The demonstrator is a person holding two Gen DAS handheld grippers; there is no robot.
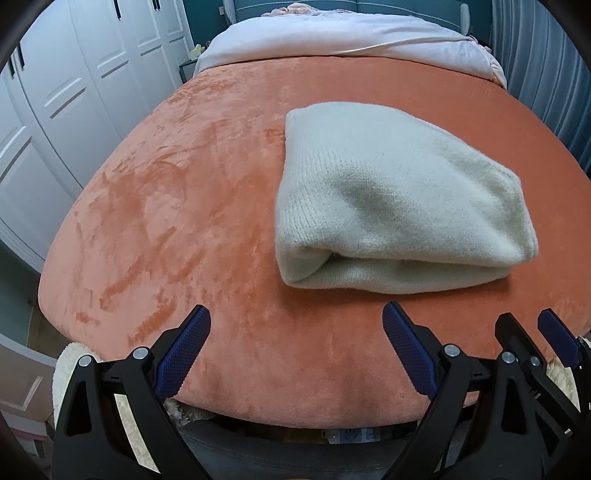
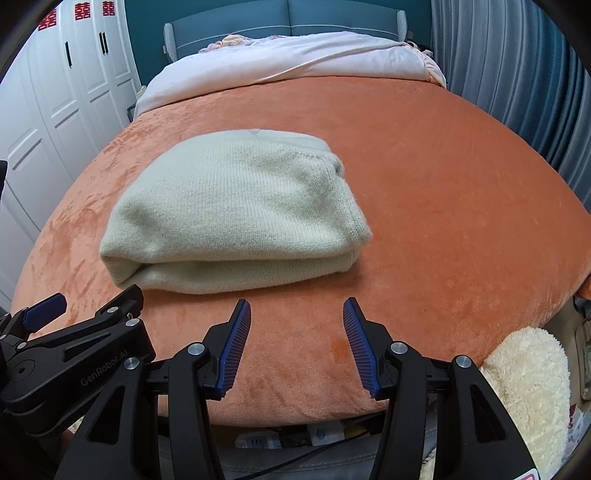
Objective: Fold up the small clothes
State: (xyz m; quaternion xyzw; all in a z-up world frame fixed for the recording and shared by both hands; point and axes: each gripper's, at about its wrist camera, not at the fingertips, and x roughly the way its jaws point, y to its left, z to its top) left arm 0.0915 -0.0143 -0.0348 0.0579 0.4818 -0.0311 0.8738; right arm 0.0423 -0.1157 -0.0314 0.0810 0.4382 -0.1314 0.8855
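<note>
Both of my hand-held grippers hang over the near edge of the bed, pitched downward, side by side and close together.

Left hand-held gripper (image 1: 296, 325): jaws spread wide, nothing between them, blue ribbed pads bare. Only orange cover shows in the gap.

Right hand-held gripper (image 2: 297, 317): jaws parted about halfway, also empty. No cloth touches either pad.

The cream knit garment (image 2: 236, 214) lies ahead of both, on the orange plush bed cover (image 1: 166, 184), apart from the fingertips with a strip of bare cover between. It is already doubled into a thick bundle, layers stacked, the open fold edge facing me.

Key relation: the bundle's long axis seems to run across my view, roughly side to side, with one end angling away. From the left wrist view it sits ahead and to the right; from the right wrist view it sits ahead and to the left. So it lies between the two hands, nearly centred. Neither is clearly nearer. My judgement: the folding looks close to finished, perhaps a last tidy or nothing at all.

Further out: a pale quilt (image 2: 288, 62) heaped at the head of the bed, white wardrobe doors (image 1: 74, 92) on the left, blue curtain (image 2: 517, 74) on the right, a fluffy cream item (image 2: 528, 387) by the near right corner.

Writing: "GenRobot.AI" moulded on the left tool's black body (image 2: 107, 369). Red double-happiness cutouts (image 2: 79, 11) on the wardrobe doors.
</note>
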